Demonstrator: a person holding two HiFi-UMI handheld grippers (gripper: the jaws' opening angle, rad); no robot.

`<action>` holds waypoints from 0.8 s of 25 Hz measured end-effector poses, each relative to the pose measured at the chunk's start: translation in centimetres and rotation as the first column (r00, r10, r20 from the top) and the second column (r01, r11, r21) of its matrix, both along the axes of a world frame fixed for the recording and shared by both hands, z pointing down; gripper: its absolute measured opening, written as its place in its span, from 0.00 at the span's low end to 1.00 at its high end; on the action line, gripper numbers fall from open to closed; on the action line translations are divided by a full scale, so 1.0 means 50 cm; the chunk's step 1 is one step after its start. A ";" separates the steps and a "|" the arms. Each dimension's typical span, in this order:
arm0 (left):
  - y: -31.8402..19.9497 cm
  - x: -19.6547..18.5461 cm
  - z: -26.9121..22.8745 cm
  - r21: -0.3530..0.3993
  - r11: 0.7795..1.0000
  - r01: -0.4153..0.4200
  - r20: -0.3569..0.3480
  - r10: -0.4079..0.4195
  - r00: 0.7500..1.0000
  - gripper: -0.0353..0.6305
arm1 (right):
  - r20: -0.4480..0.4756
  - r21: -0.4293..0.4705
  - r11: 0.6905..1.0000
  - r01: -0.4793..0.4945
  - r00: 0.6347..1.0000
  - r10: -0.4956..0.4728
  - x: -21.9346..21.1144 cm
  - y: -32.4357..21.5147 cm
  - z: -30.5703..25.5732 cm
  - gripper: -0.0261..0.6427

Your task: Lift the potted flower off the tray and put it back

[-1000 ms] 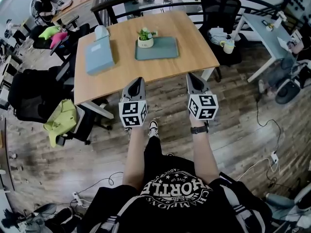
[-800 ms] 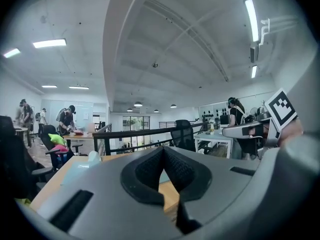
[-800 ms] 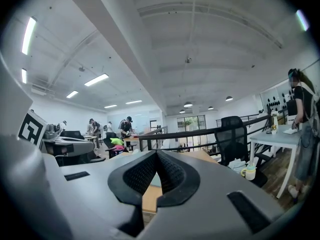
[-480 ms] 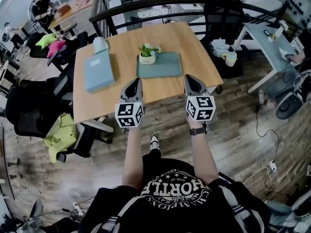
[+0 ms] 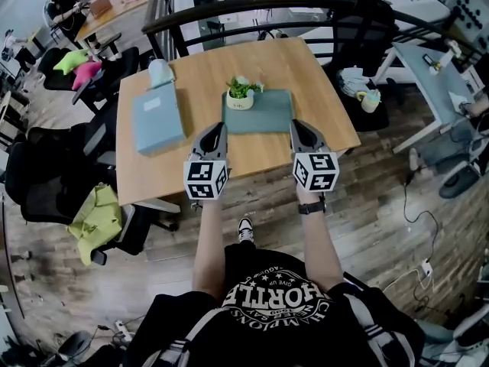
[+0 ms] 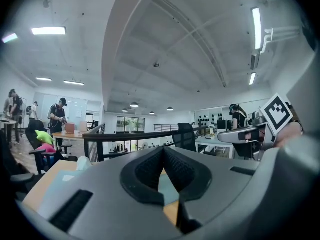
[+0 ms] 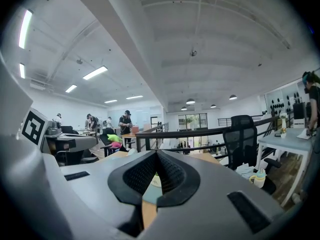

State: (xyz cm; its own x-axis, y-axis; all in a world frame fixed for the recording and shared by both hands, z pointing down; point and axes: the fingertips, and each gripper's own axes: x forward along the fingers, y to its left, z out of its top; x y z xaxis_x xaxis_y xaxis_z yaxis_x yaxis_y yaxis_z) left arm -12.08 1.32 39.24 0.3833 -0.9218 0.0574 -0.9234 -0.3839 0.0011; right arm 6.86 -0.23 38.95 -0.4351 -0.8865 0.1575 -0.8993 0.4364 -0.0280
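Potted flower: one; tray: one.

Wore a black top with a round white lettered emblem and white-striped sleeves, dark trousers, a black-and-white shoe, a dark watch on the right wrist. Showed grey tapered shells, black ribbed pads and black-and-white marker cubes on the left gripper and right gripper.

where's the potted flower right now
In the head view the potted flower stands on the far left corner of the tray, just right of the blue box.
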 end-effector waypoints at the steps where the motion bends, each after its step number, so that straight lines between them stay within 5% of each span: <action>1: -0.009 -0.005 0.003 -0.001 1.000 -0.004 -0.002 0.004 1.000 0.08 | -0.003 -0.002 1.000 0.002 1.000 -0.002 -0.008 -0.008 0.003 0.07; 8: -0.080 -0.029 0.017 -0.041 0.997 -0.059 -0.068 0.056 0.996 0.08 | -0.022 -0.006 1.000 0.006 1.000 -0.006 -0.055 -0.072 0.003 0.07; 20: -0.183 -0.099 0.029 -0.056 0.995 -0.083 -0.061 0.080 0.995 0.08 | -0.044 -0.005 0.999 0.034 0.998 -0.034 -0.163 -0.175 0.008 0.08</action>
